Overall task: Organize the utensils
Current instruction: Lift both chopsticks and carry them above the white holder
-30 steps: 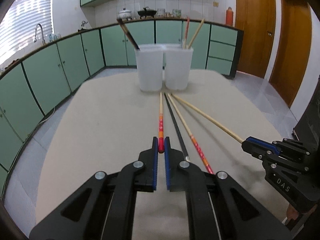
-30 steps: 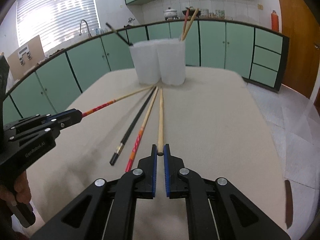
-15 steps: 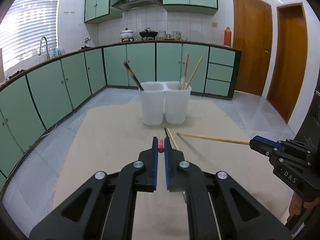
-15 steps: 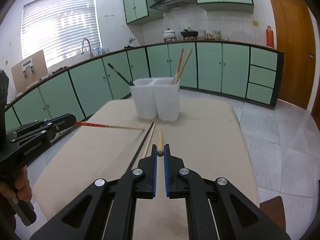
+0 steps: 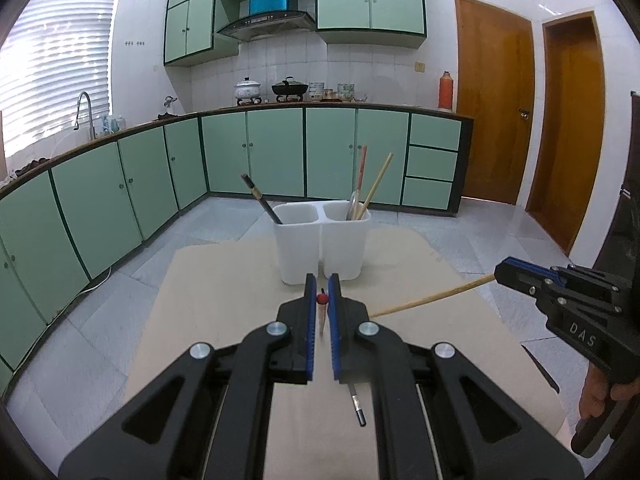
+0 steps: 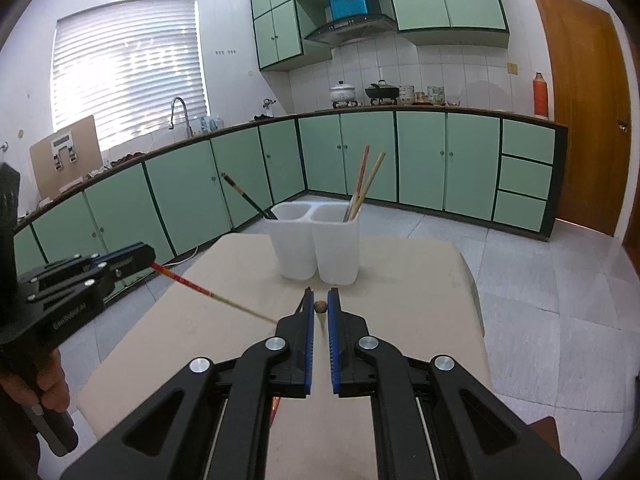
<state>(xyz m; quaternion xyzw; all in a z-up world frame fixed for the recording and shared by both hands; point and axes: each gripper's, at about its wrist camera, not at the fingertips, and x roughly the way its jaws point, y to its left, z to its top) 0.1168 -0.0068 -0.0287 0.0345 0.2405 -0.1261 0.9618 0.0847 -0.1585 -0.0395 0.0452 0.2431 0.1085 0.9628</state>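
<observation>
I have each hand-held gripper clamped on a chopstick end: left hand-held gripper (image 5: 322,285) on the red-ended chopstick (image 6: 208,292), right hand-held gripper (image 6: 320,298) on the plain chopstick (image 5: 432,300). Both shafts hang forward-down over the worktop (image 5: 224,280); the holder (image 5: 322,246) stands at twelve o'clock, equally near both.

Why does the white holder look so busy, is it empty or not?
Not empty. The white holder has one dark chopstick left, two light chopsticks right.
</observation>
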